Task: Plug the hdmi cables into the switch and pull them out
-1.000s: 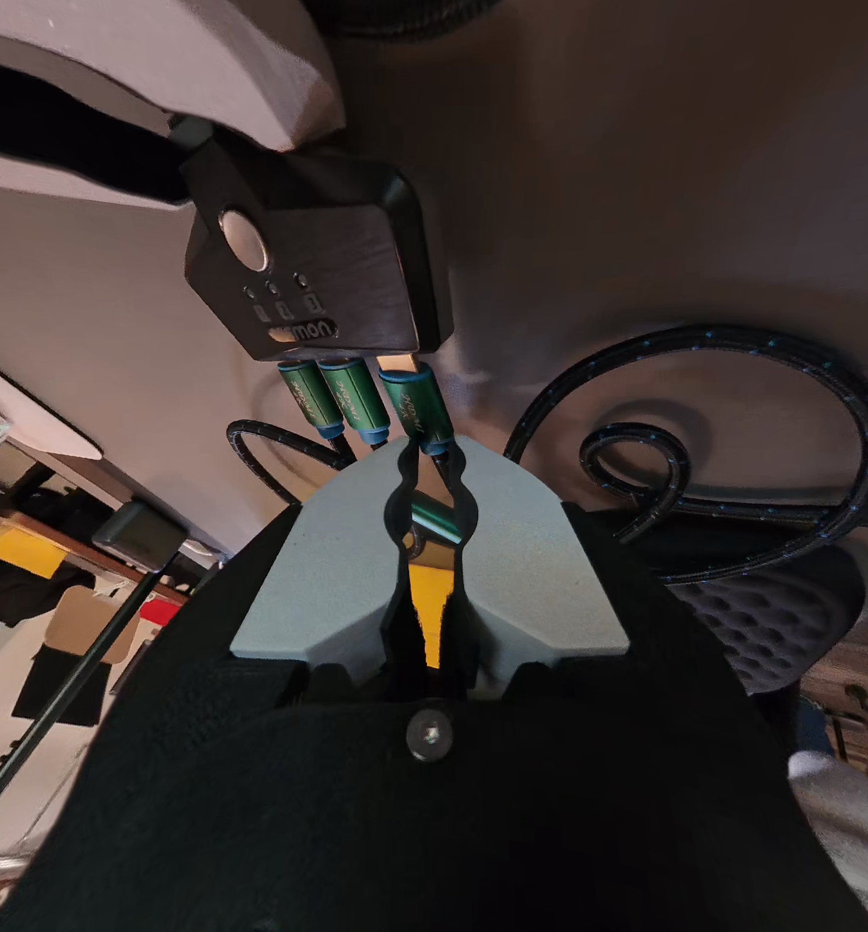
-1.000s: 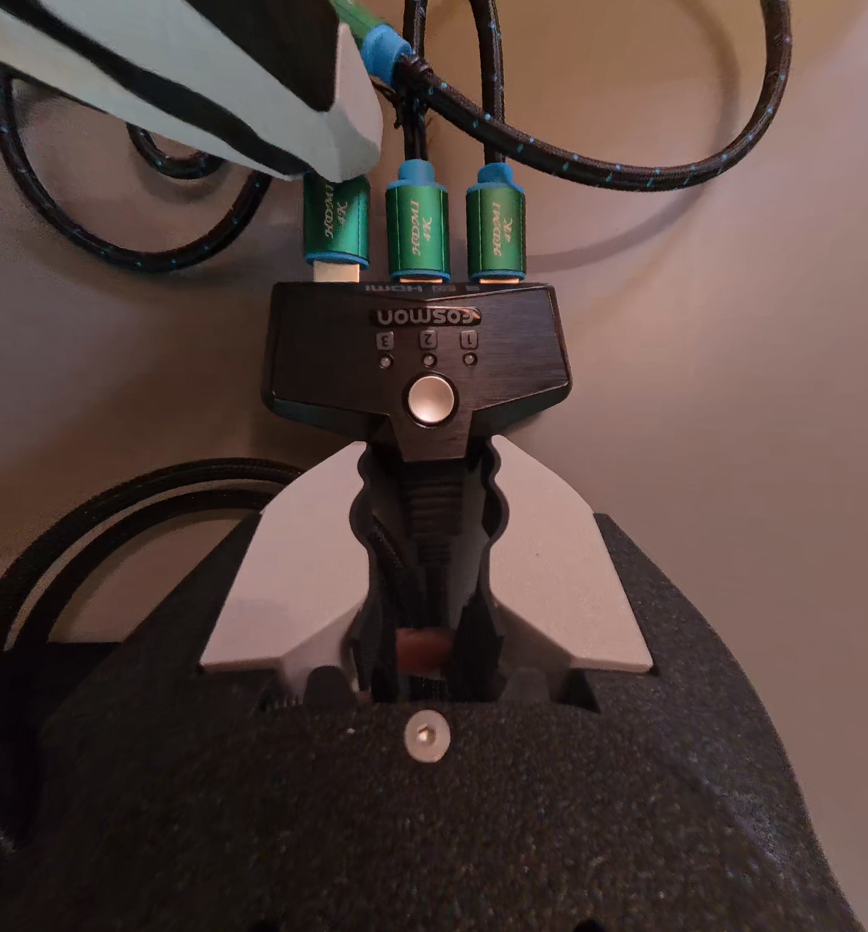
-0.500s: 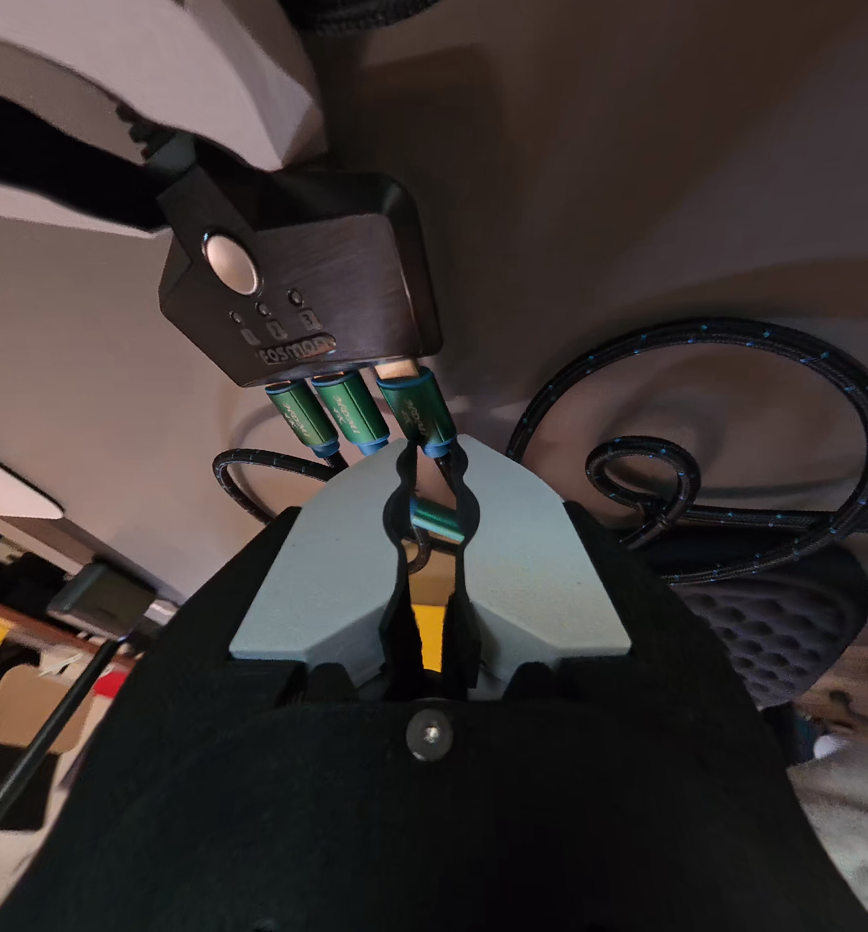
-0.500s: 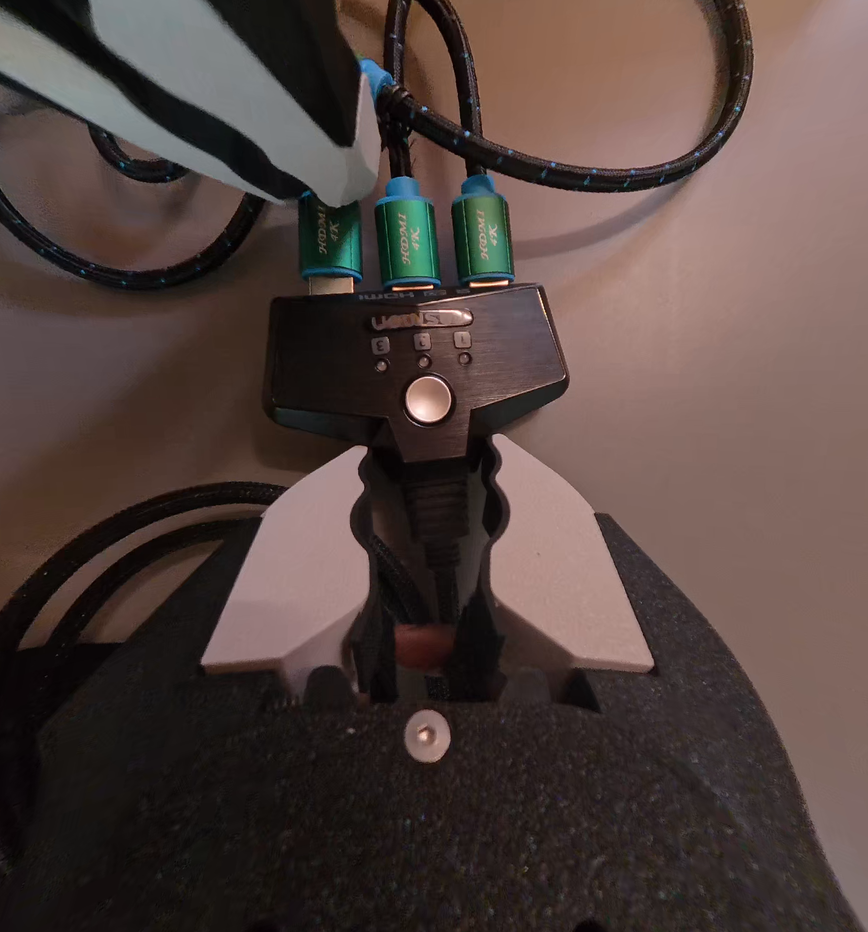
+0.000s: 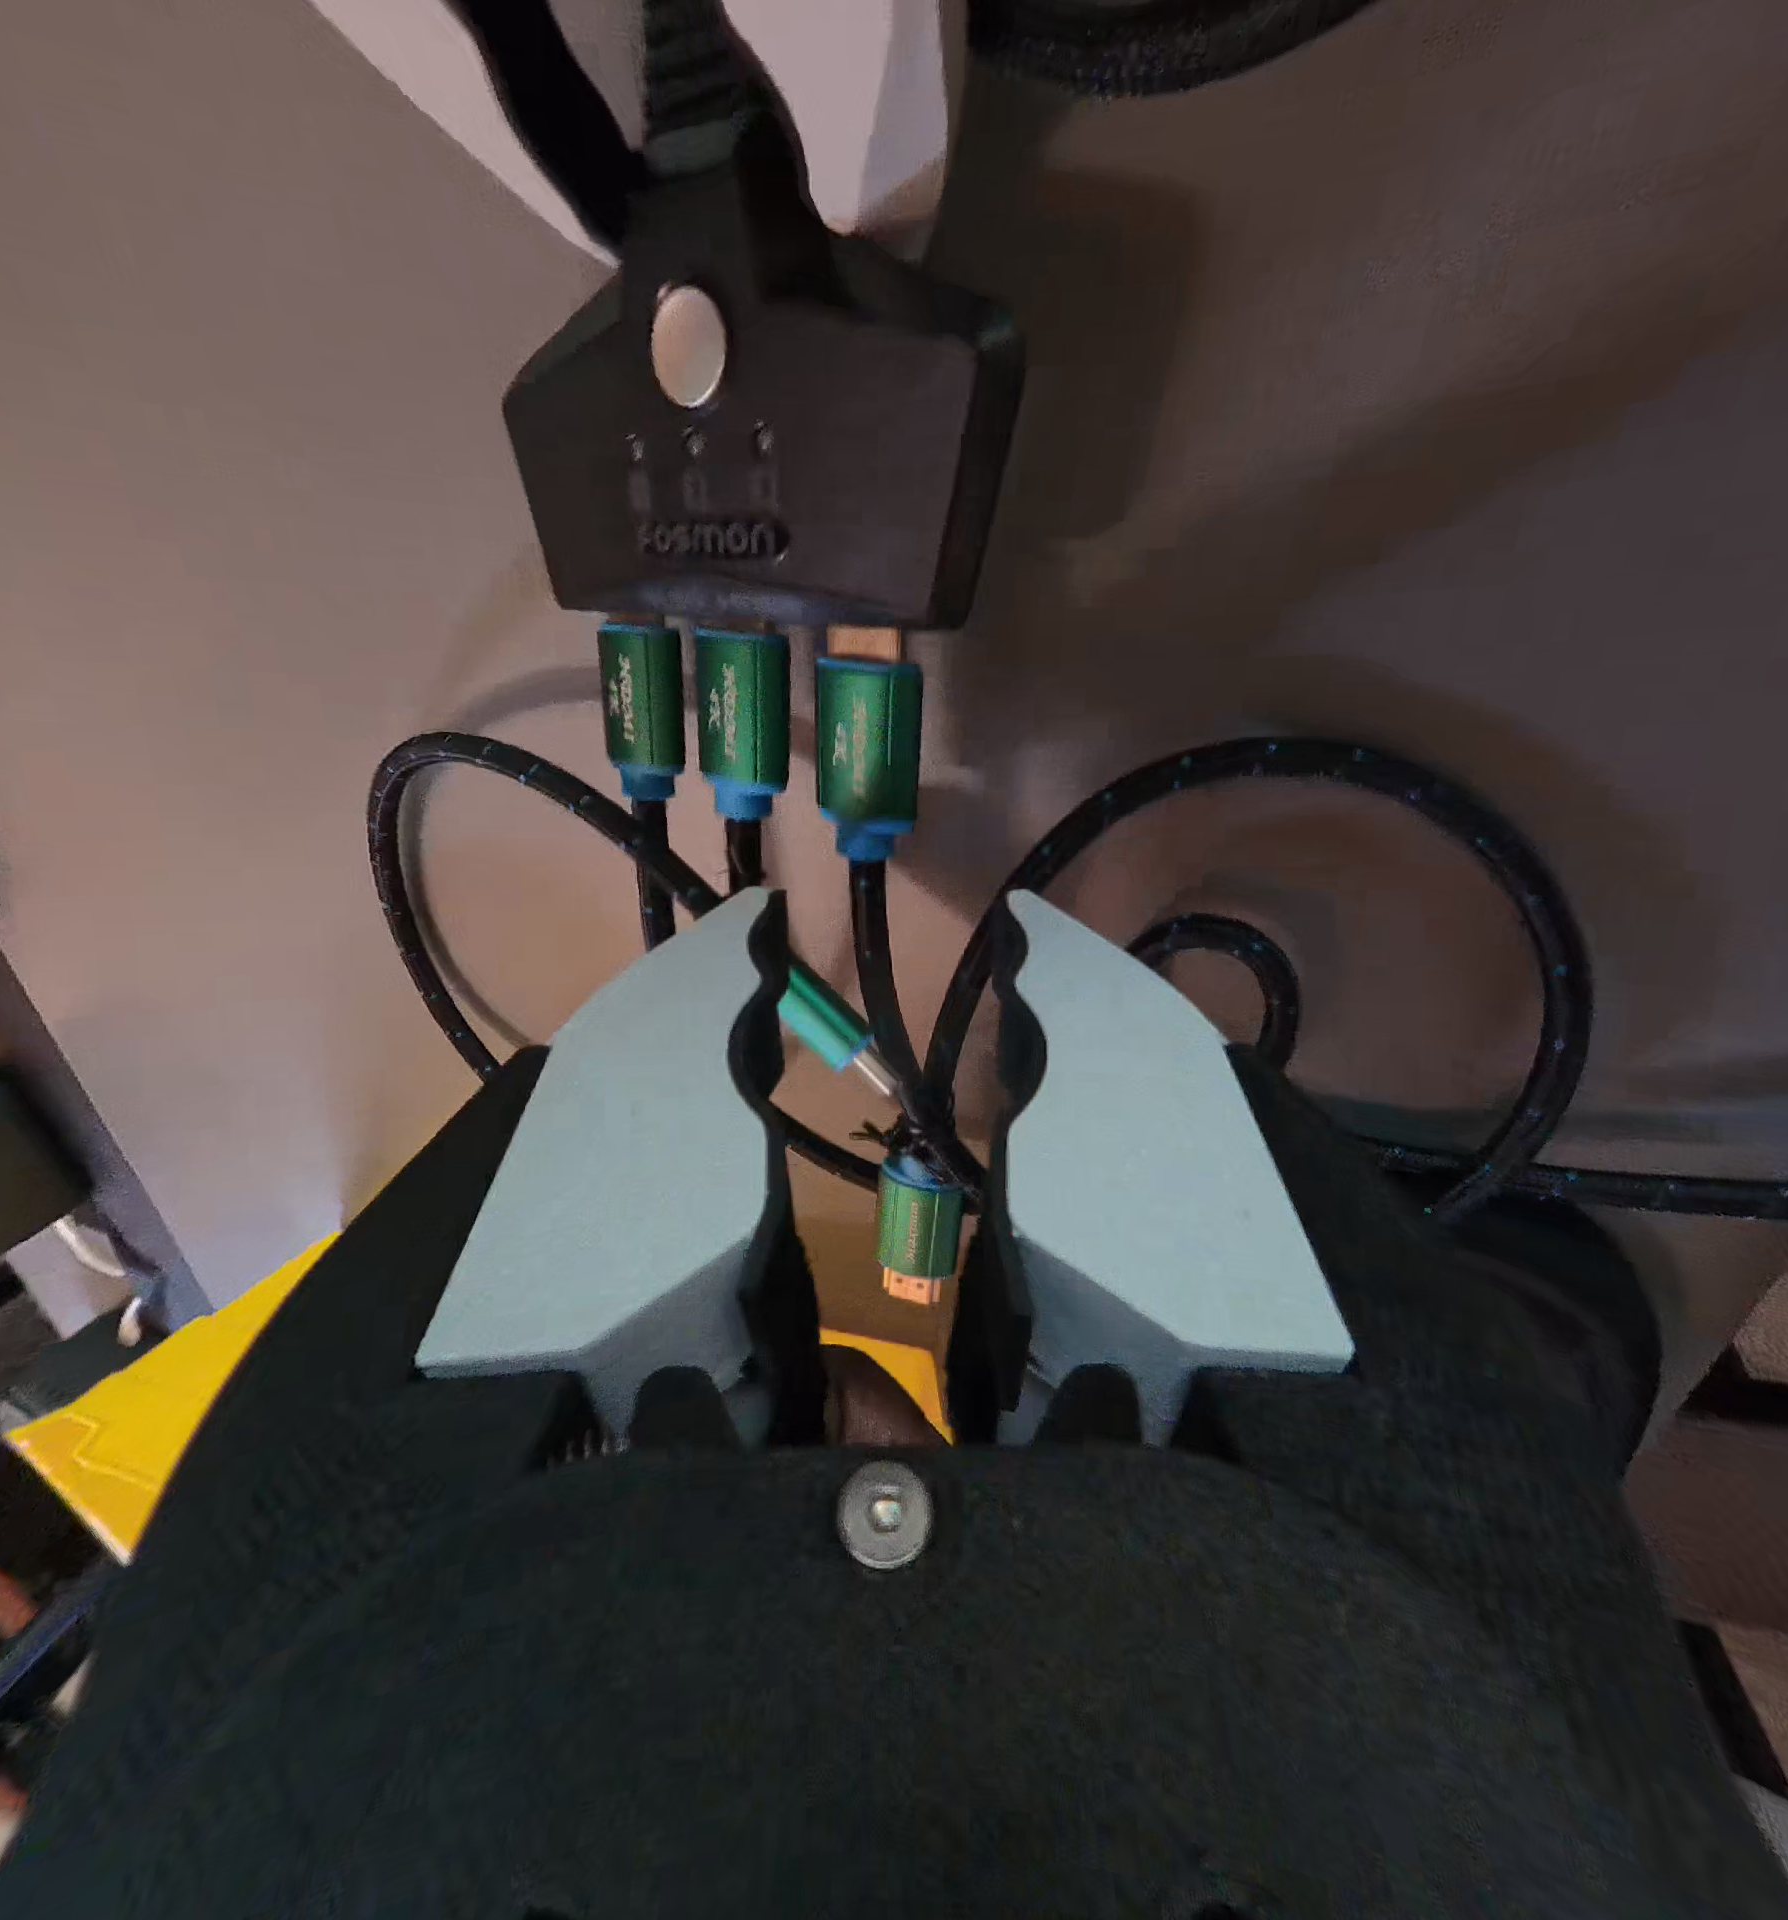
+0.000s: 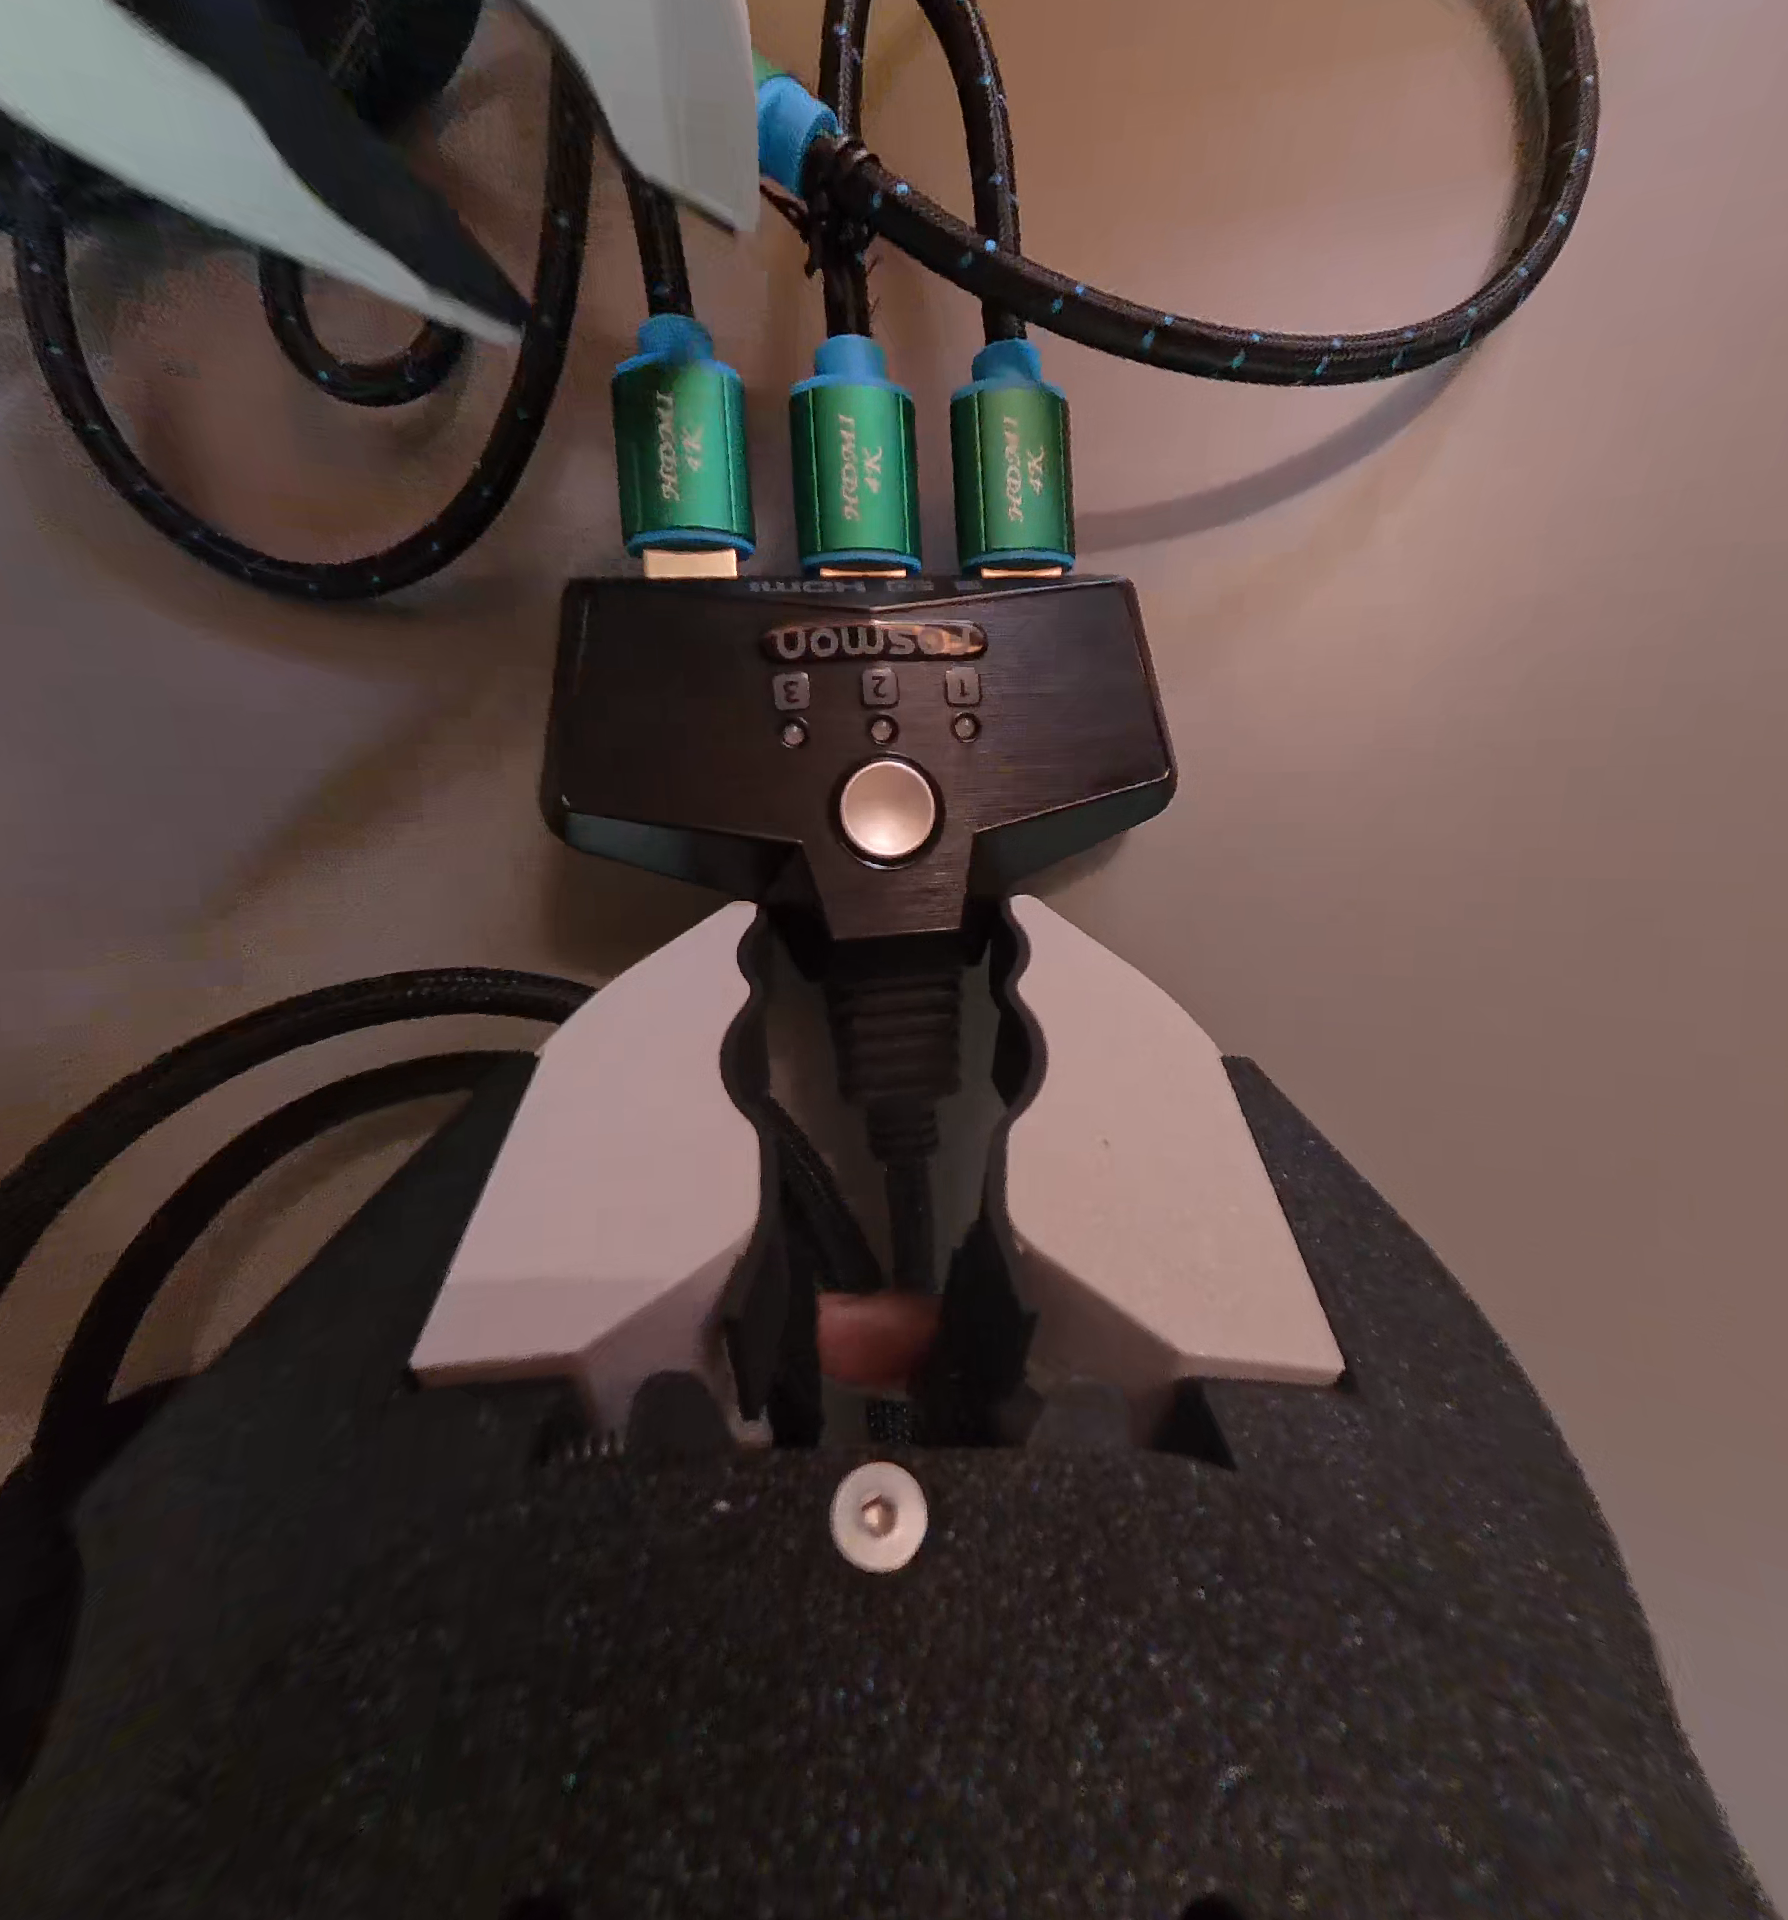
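Note:
The black HDMI switch (image 6: 859,717) lies on a beige table, and my right gripper (image 6: 885,914) is shut on its narrow tail end. Three green plugs sit in its ports. The plug at port three (image 6: 682,468) shows more gold tip than the other two (image 6: 854,473) (image 6: 1015,468). In the left wrist view the switch (image 5: 765,457) faces me, and that plug (image 5: 867,743) is the rightmost. My left gripper (image 5: 885,914) is open, a little back from the plugs, with that plug's cable running between its fingers. Its finger (image 6: 661,104) shows at the top left of the right wrist view.
Black braided cables (image 5: 1441,831) loop on the table around my left gripper. Two loose green plugs (image 5: 822,1023) (image 5: 916,1231) lie between its fingers. Another black cable loop (image 6: 194,1060) lies left of my right gripper. A yellow object (image 5: 194,1403) sits below the table edge. The left gripper's tips are roughly 10 cm from the right gripper's.
My left gripper has opened and let go of the cable behind the third plug. It has drawn back and turned to face the switch squarely. The right gripper still holds the switch.

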A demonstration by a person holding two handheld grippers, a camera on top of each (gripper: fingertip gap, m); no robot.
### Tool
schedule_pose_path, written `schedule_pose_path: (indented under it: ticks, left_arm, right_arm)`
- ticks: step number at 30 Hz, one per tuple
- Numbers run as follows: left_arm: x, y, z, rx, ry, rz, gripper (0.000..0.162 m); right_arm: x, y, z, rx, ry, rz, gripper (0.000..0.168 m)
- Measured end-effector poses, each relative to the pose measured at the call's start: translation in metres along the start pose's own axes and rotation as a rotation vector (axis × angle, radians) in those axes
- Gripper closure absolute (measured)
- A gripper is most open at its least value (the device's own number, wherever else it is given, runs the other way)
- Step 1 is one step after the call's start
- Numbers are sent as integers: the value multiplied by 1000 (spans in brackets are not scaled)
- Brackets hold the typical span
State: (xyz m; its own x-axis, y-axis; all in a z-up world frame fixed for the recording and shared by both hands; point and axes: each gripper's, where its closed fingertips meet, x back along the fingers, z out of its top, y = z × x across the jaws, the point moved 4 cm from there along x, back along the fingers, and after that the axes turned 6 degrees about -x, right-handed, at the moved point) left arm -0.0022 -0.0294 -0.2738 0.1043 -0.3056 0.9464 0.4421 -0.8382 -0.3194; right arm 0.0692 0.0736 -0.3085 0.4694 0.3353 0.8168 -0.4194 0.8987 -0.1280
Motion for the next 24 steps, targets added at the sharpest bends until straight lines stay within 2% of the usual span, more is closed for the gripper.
schedule_pose_path:
  ticks: [4, 7, 9, 13, 16, 24]
  left_arm:
    - [-5, 8, 0, 23, 208, 53, 133]
    - [-15, 2, -8, 48, 233, 156, 144]
    - [-19, 4, -10, 72, 284, 141, 153]
    - [-18, 6, -9, 71, 375, 141, 155]
    - [-17, 7, -5, 37, 368, 147, 156]
    - [-21, 5, -2, -42, 215, 178, 156]
  right_arm:
    - [-1, -1, 1, 36, 11, 1, 128]
    - [-2, -3, 1, 70, 34, 12, 128]
    - [-3, -3, 1, 88, 52, 17, 128]
    - [-3, -4, 1, 108, 85, 22, 128]
    - [-5, -3, 0, 111, 61, 10, 127]
    - [-5, -3, 3, 65, 40, -25, 129]
